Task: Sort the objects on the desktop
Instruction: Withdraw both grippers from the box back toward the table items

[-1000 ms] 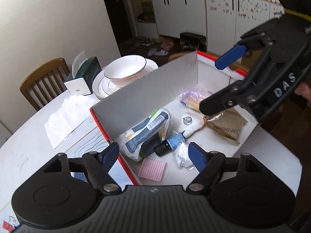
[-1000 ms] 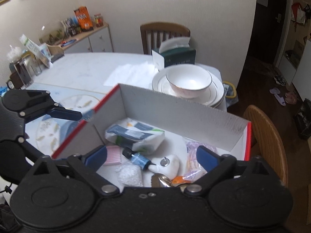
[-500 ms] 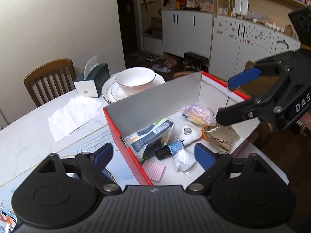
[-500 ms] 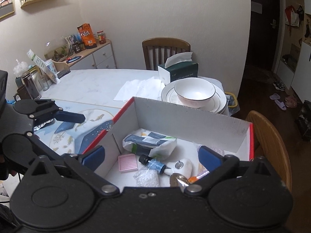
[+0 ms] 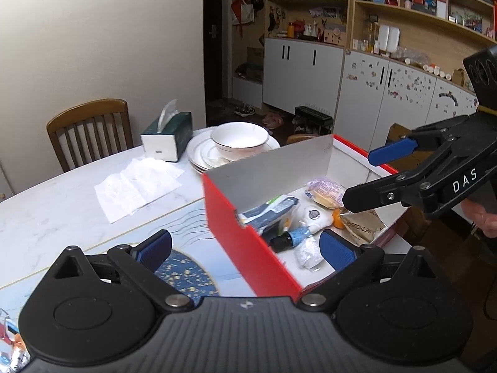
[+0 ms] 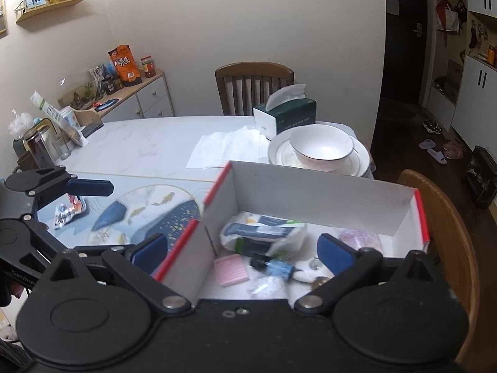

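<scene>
Both grippers pulled back from the filled box.
Left gripper (image 5: 245, 245) and right gripper (image 6: 240, 250), fingers wide and empty, have risen from the red-and-white cardboard box (image 5: 248, 242) at centre frame; sorting looks nearly done.

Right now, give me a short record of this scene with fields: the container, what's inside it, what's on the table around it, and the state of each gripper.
container: red box with white inside, open top, on the table
inside: blue dropper bottle, pink pad, white-and-blue pouch, brown packet, wrapped bun
beside box: bowl on stacked plates, tissue box, paper napkins
loose item: foil snack packet on the placemat
left gripper: open, empty
right gripper: open, empty
</scene>
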`<action>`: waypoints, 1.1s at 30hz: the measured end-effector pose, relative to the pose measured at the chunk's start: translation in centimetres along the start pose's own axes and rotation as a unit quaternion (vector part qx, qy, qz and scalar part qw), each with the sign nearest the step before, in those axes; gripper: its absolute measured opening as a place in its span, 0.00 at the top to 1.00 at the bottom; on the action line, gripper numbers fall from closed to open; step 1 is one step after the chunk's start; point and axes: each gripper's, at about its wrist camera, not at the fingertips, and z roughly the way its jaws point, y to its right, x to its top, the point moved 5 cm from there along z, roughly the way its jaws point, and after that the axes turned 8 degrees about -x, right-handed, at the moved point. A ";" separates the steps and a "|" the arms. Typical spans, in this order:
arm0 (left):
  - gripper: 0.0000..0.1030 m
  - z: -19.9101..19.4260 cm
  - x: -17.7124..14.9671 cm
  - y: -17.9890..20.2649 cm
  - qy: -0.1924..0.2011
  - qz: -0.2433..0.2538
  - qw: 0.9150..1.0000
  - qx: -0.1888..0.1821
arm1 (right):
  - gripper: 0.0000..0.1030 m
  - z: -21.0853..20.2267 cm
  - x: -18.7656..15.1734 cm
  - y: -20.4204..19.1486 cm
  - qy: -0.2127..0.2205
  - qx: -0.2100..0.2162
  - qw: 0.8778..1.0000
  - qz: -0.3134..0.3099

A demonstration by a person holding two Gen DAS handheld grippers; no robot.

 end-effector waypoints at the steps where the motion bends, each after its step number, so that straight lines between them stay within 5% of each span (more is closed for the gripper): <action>1: 0.01 -0.4 -0.1 -0.4 0.002 -0.001 1.000 0.000 | 0.00 0.0 0.1 -0.5 0.001 0.001 1.000 0.002; 33: 0.01 -12.0 -10.0 -18.1 0.011 -0.053 0.997 0.062 | 0.00 7.7 4.3 -23.1 -0.013 0.047 0.997 -0.053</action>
